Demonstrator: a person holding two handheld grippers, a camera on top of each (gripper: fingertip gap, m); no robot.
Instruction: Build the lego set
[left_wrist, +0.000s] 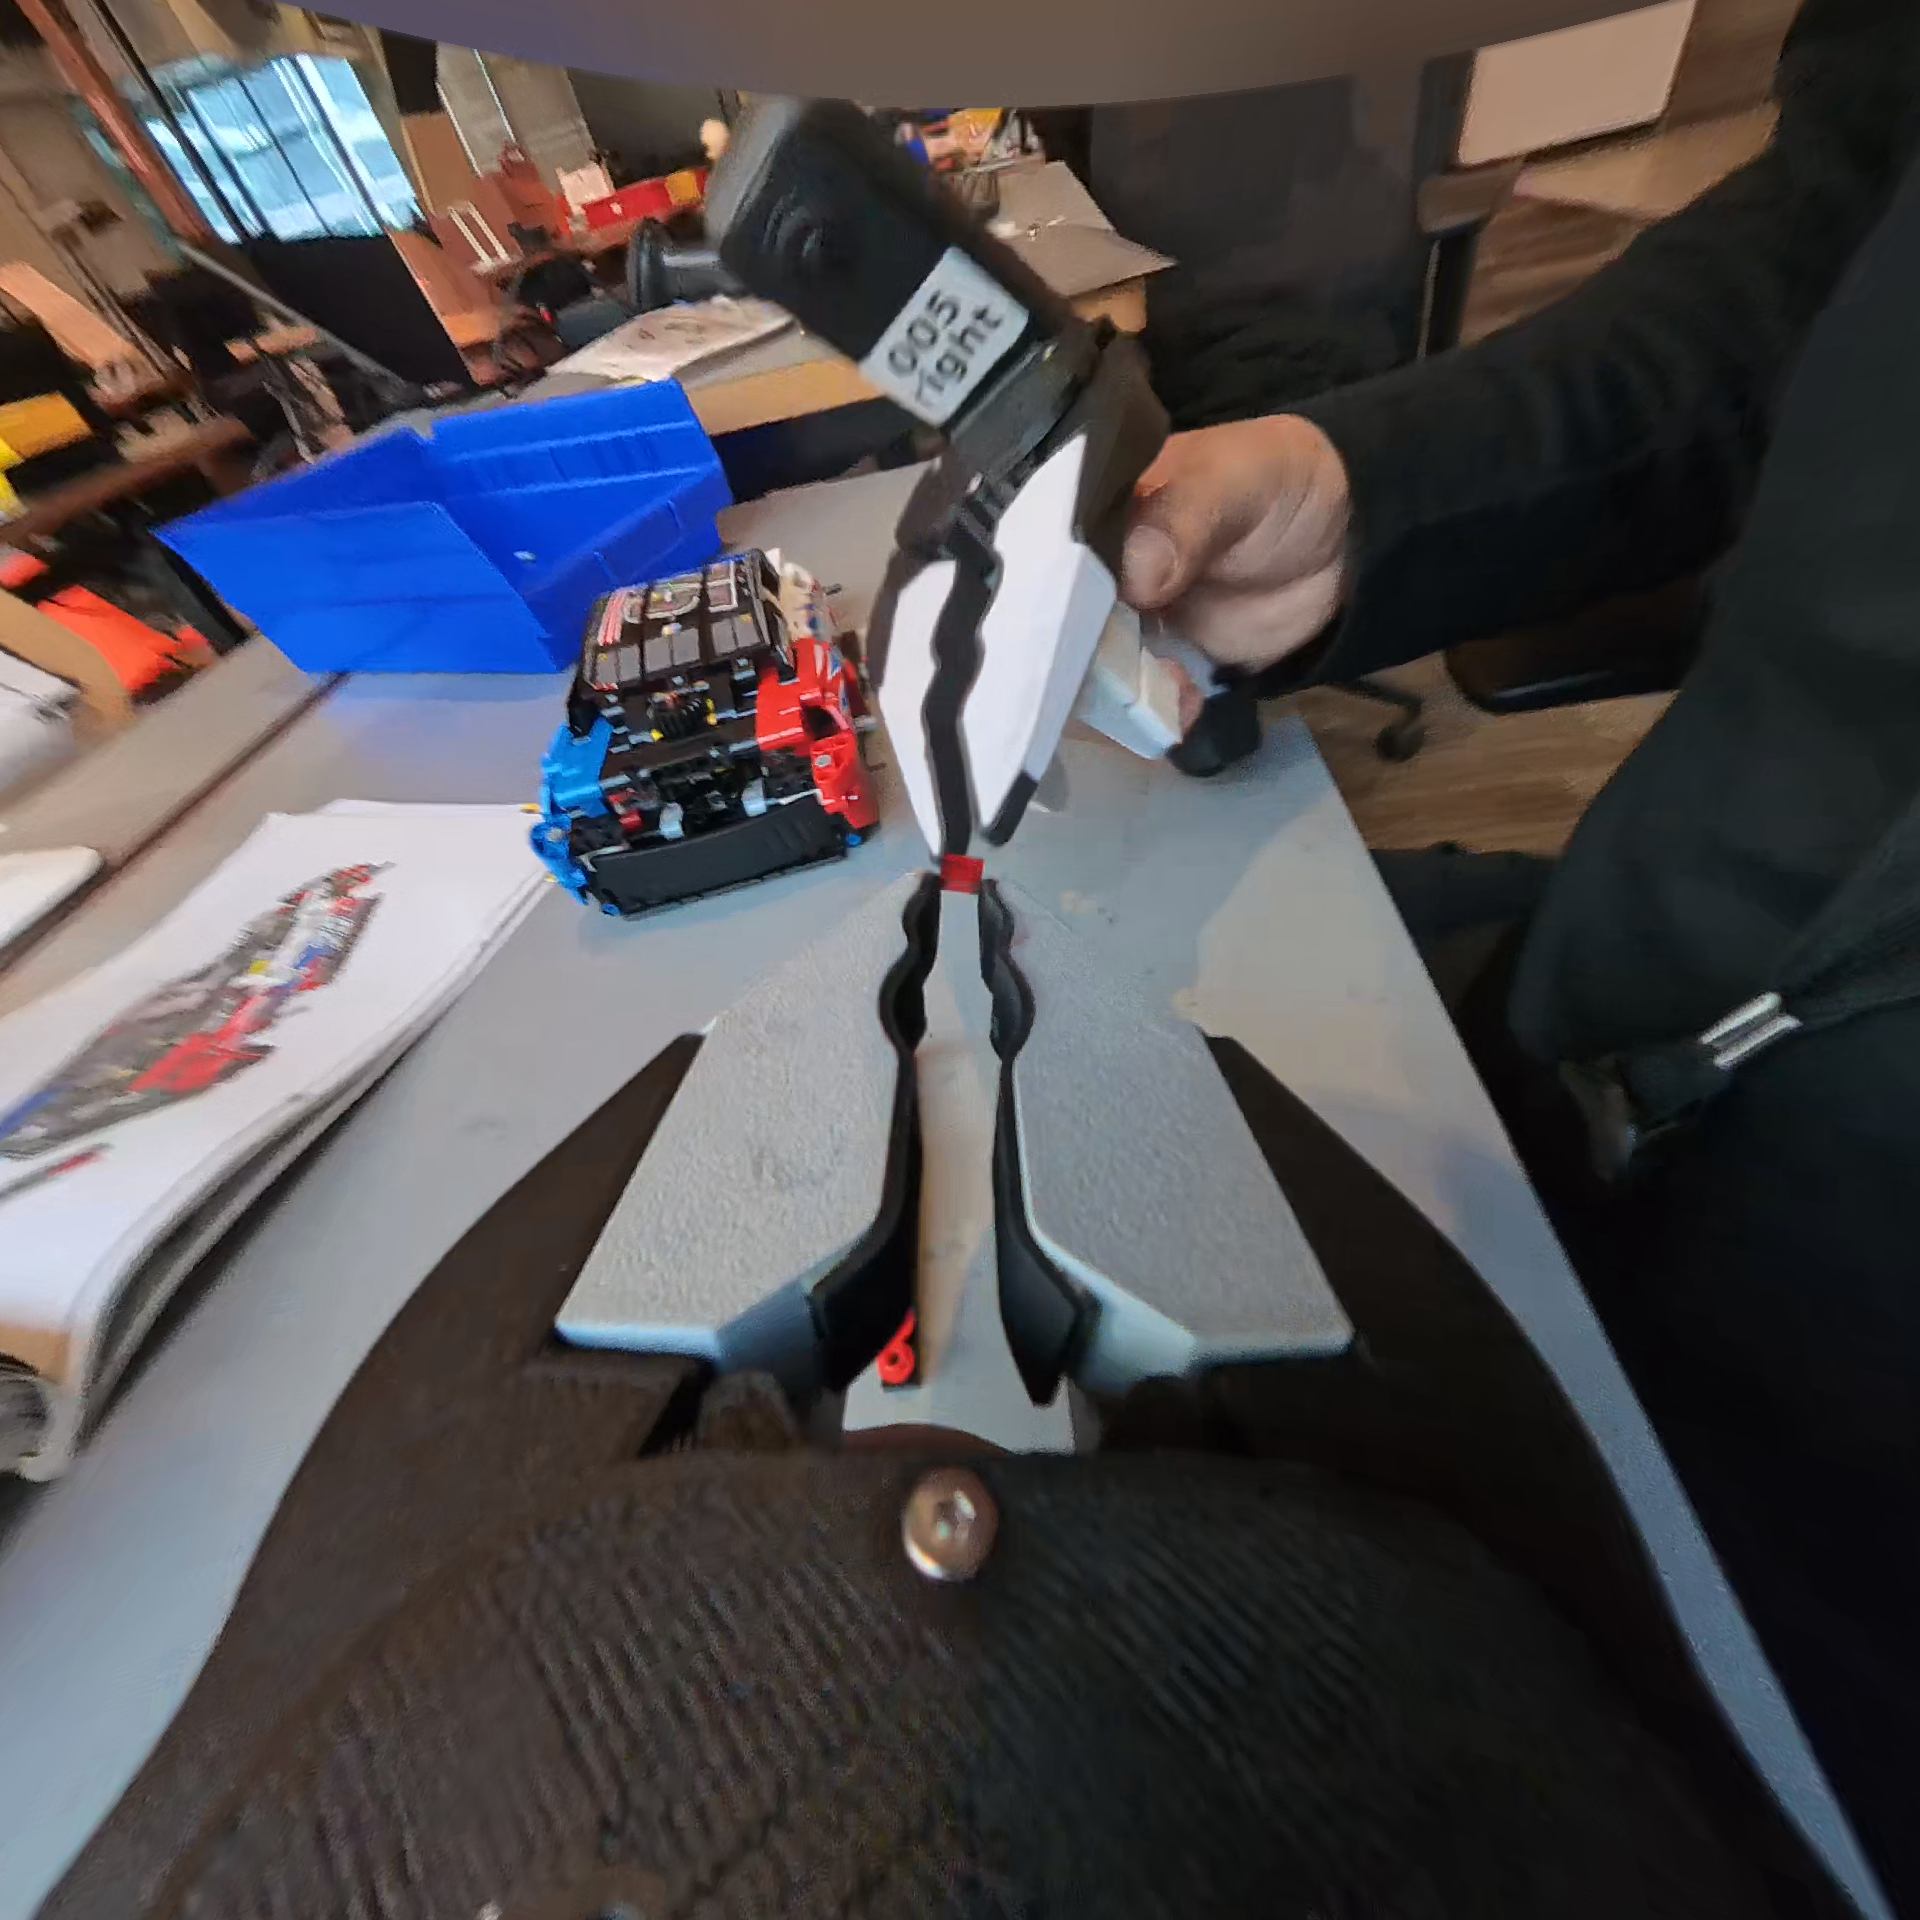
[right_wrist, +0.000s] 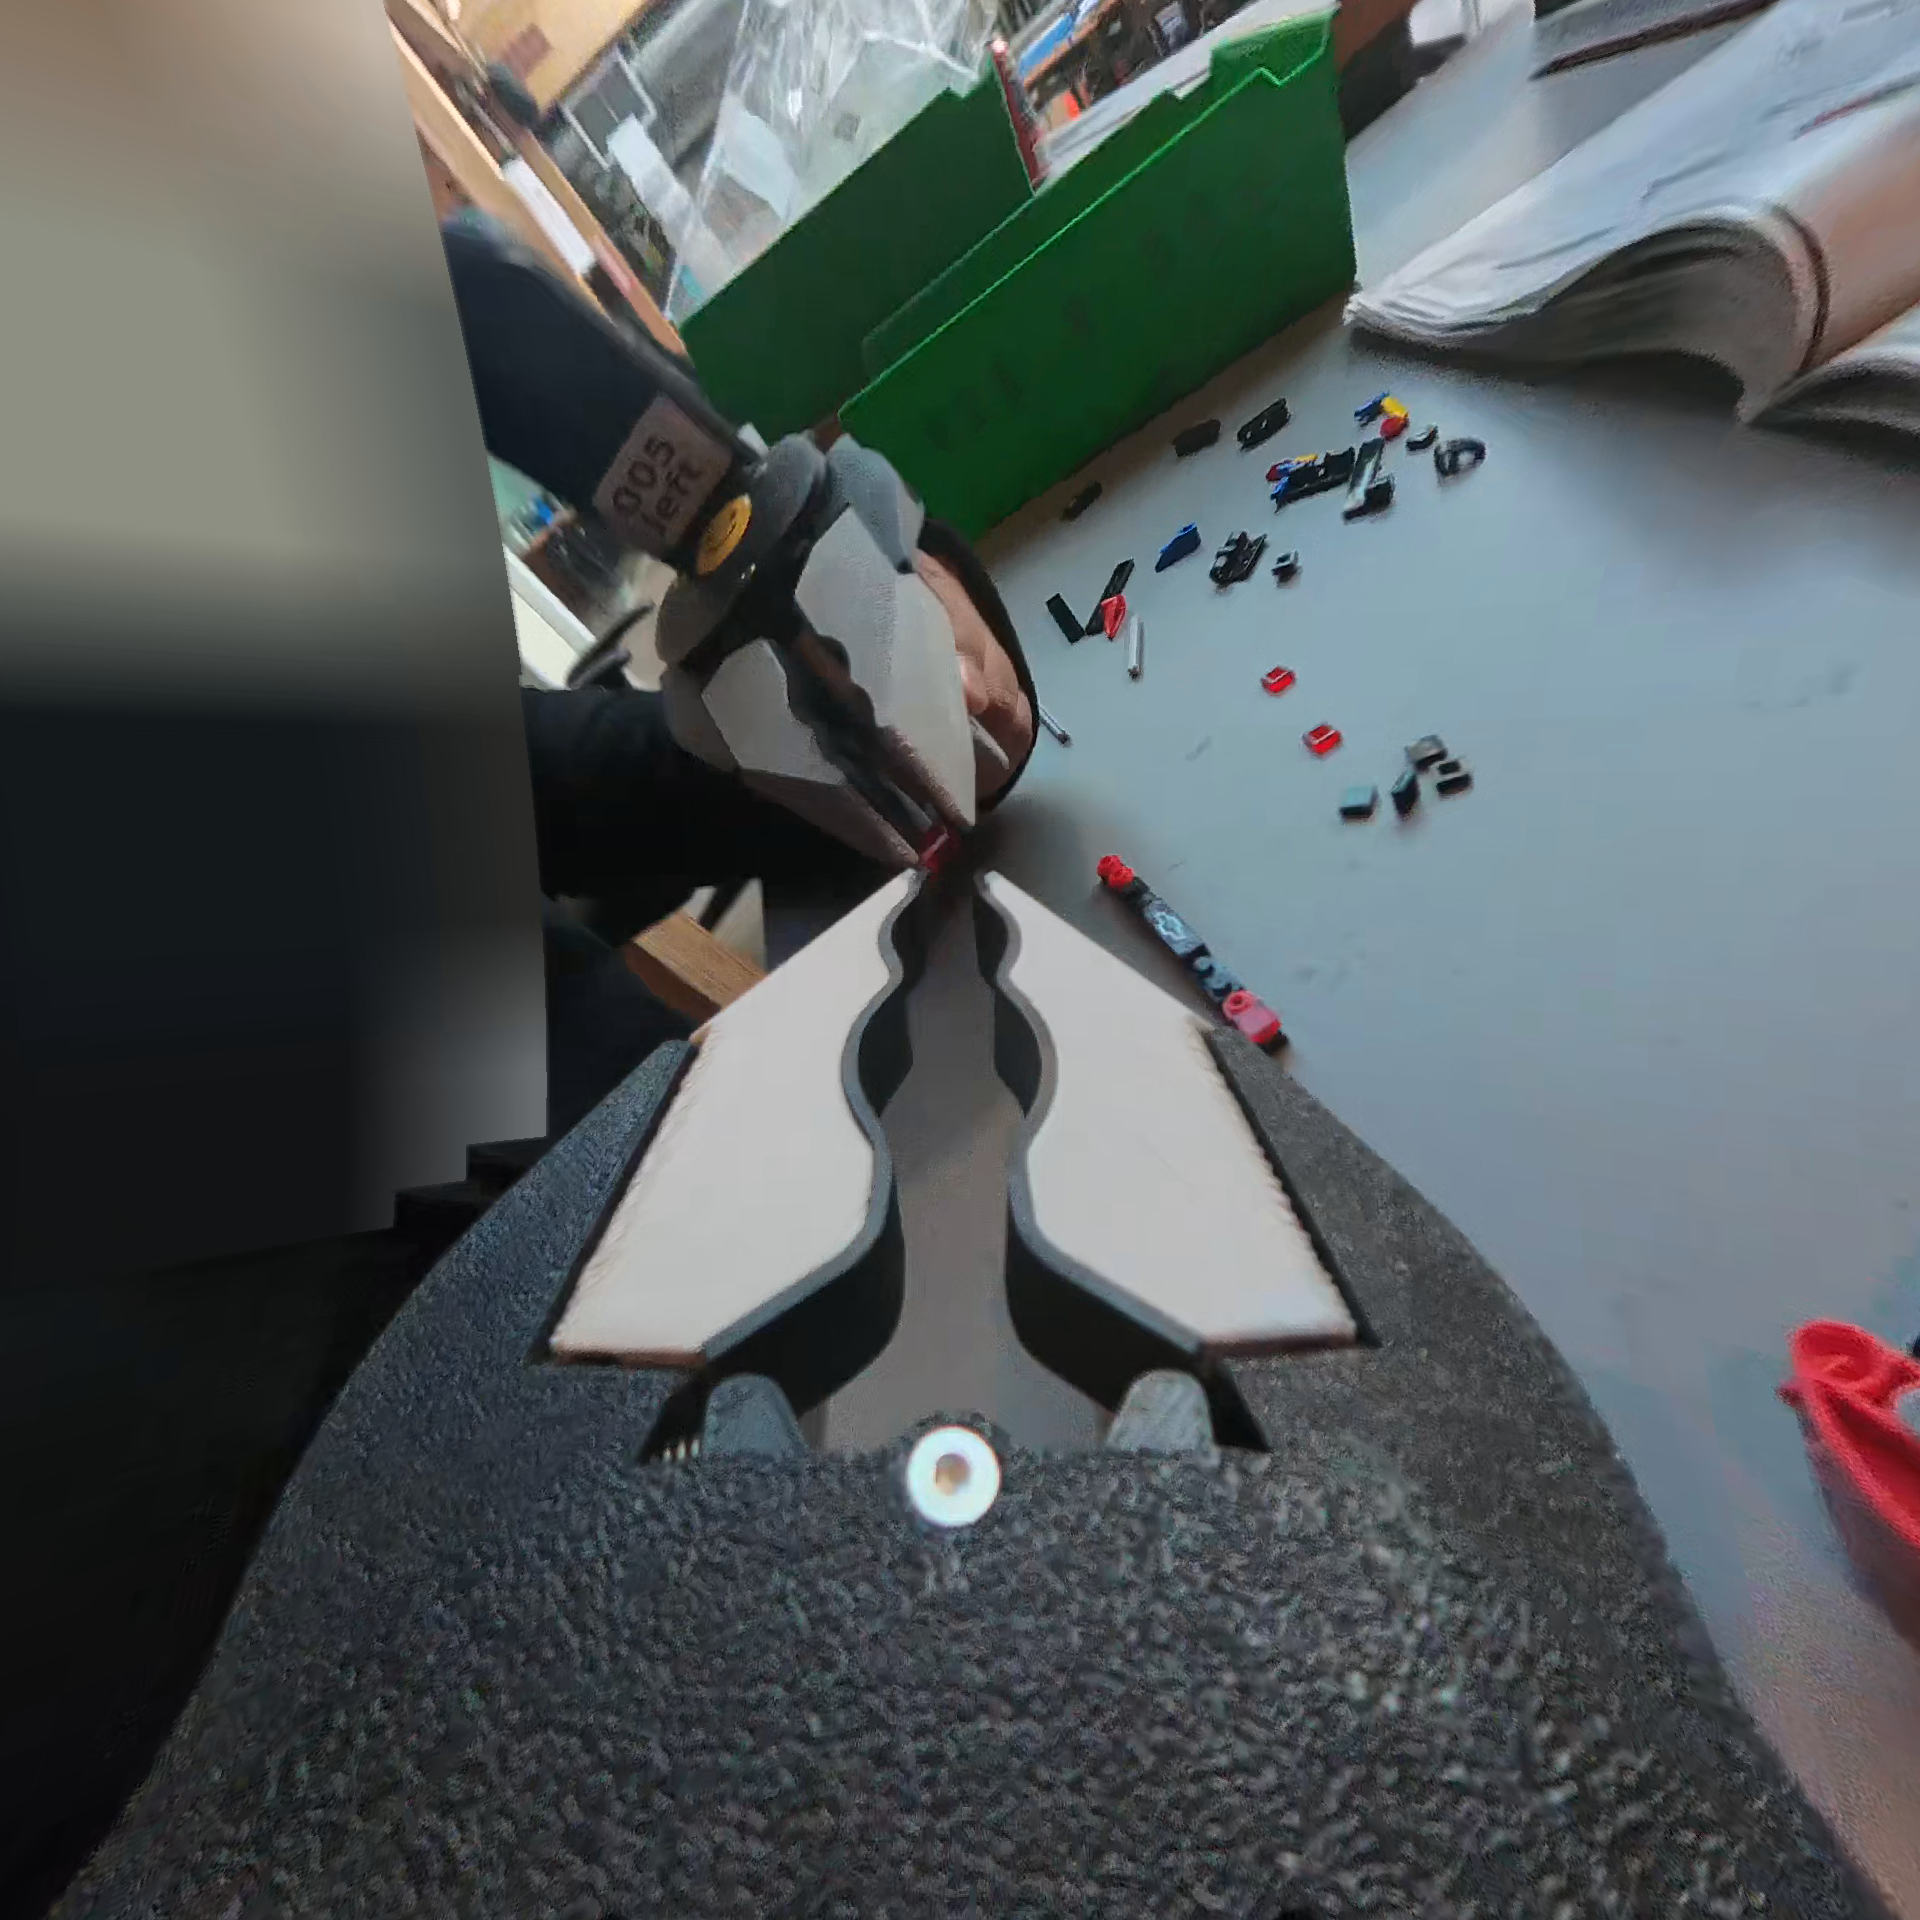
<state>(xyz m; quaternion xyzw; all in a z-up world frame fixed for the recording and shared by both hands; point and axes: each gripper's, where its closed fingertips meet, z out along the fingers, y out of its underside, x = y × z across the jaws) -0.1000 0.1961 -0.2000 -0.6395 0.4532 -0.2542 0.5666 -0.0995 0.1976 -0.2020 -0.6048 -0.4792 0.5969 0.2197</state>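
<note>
A small red Lego piece (left_wrist: 961, 871) sits where the two grippers meet tip to tip, above the grey table (left_wrist: 1226, 935). My left gripper (left_wrist: 958, 891) is nearly closed, and its tips pinch the piece from below. My right gripper (left_wrist: 953, 844) comes down from above, held by a hand (left_wrist: 1236, 540). Its fingers are also nearly closed on the piece. In the right wrist view the red piece (right_wrist: 938, 847) lies between the left gripper (right_wrist: 940, 831) and the right gripper (right_wrist: 951, 880). The partly built car (left_wrist: 717, 727), black with red and blue sides, stands behind.
An open instruction book (left_wrist: 239, 1018) lies at the left. A blue bin (left_wrist: 447, 540) stands behind the car. Green bins (right_wrist: 1091, 312), loose small pieces (right_wrist: 1320, 499), a black strip with red ends (right_wrist: 1184, 945) and a red object (right_wrist: 1860, 1455) are on the table. The table edge runs close beside me. The grippers are tip to tip, or close to it. The partly built car (left_wrist: 717, 727) sits 15 centimeters or so from the ends of my right fingers.
</note>
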